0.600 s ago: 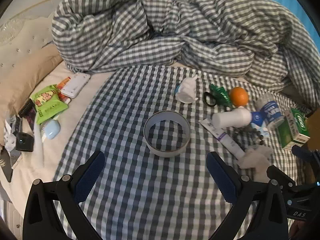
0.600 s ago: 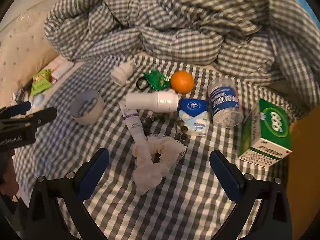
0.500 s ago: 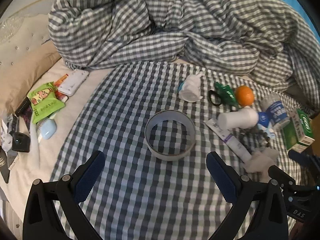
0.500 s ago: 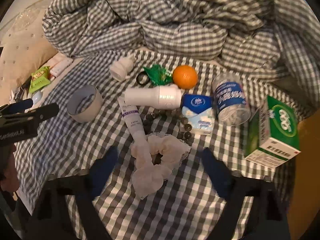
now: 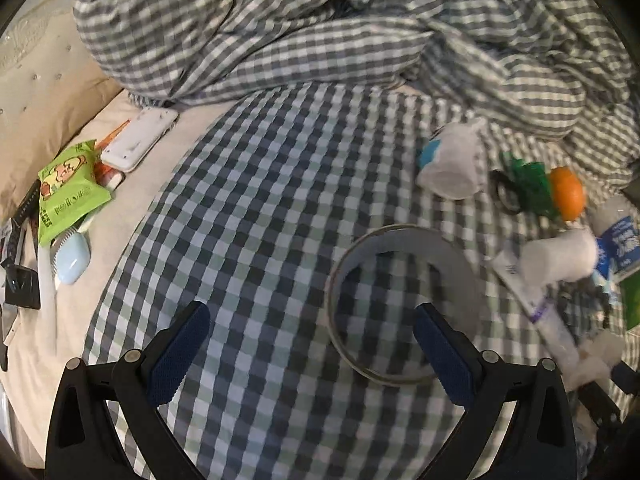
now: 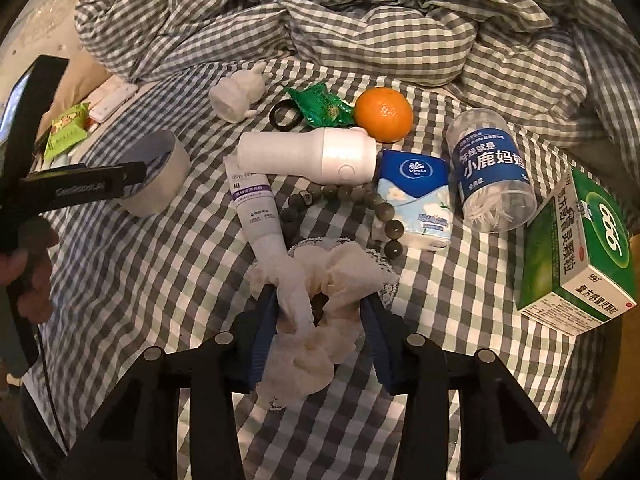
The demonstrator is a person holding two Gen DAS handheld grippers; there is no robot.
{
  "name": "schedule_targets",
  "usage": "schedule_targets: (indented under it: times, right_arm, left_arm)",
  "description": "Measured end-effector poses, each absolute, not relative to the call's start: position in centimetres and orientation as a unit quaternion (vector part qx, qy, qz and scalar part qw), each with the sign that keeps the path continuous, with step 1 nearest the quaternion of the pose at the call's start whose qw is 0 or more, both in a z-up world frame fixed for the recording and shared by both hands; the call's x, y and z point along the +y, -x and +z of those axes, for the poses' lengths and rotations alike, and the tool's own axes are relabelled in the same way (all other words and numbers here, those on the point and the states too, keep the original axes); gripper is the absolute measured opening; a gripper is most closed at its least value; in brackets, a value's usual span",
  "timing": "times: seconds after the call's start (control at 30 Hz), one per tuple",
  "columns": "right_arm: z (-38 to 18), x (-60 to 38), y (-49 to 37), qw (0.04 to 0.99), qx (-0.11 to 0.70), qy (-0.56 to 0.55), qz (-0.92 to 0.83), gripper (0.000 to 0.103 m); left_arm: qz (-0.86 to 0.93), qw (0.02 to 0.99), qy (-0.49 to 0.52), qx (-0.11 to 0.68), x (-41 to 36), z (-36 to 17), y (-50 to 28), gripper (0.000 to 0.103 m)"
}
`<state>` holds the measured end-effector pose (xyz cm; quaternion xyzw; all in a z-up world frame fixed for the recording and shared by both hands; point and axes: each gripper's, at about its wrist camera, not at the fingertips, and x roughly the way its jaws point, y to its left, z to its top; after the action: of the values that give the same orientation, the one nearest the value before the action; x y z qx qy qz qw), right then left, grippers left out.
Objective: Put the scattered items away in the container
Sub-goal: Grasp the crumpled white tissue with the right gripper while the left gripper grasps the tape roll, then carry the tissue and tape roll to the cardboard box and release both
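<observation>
Scattered items lie on a checked bedspread. In the right wrist view my right gripper (image 6: 318, 312) is closed around a cream scrunchie (image 6: 320, 280), pads pressing its two sides. Beyond it lie a white tube (image 6: 254, 208), a white bottle (image 6: 312, 154), a bead bracelet (image 6: 340, 200), a tissue pack (image 6: 414, 196), an orange (image 6: 384, 114), a cotton-swab jar (image 6: 490, 168) and a green medicine box (image 6: 576, 248). In the left wrist view my left gripper (image 5: 310, 346) is open and empty, its right finger at the near rim of a roll of tape (image 5: 404, 308).
A crumpled checked duvet (image 6: 360, 16) fills the back. A white figurine (image 6: 236, 94), black ring (image 6: 285, 116) and green wrapper (image 6: 320, 106) lie behind the bottle. At the left on the beige sheet are a snack pack (image 5: 66, 192), white case (image 5: 138, 144) and blue brush (image 5: 72, 258).
My right gripper moved forward and closed on the scrunchie. My left gripper moved forward and left, bringing the tape roll close to its right finger.
</observation>
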<state>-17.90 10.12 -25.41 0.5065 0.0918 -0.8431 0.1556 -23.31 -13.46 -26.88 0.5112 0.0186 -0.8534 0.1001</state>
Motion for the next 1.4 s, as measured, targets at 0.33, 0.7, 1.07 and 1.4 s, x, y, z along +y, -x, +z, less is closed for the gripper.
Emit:
schedule_targets:
  times: [0.33, 0.7, 1.07, 1.4]
  right_arm:
    - [-26.1, 9.8, 17.9, 0.156, 0.098, -0.509, -0.841, 0.04]
    - [-25.1, 10.6, 17.5, 0.159, 0.08, -0.505, -0.845, 0.029]
    - [-22.9, 11.9, 16.1, 0.183, 0.053, -0.496, -0.847, 0.012]
    - [-15.6, 15.2, 12.7, 0.181, 0.028, -0.434, -0.882, 0.012]
  left_arm:
    - [-0.854, 0.093, -0.512, 0.01, -13.0, -28.0, 23.5, 0.079]
    - [-0.859, 0.075, -0.504, 0.052, -13.2, -26.5, 22.9, 0.006]
    - [-0.879, 0.066, -0.47, 0.045, -12.6, -21.7, 20.6, 0.006]
    - [-0.903, 0.026, -0.428, 0.036, -8.6, -14.7, 16.6, 0.006]
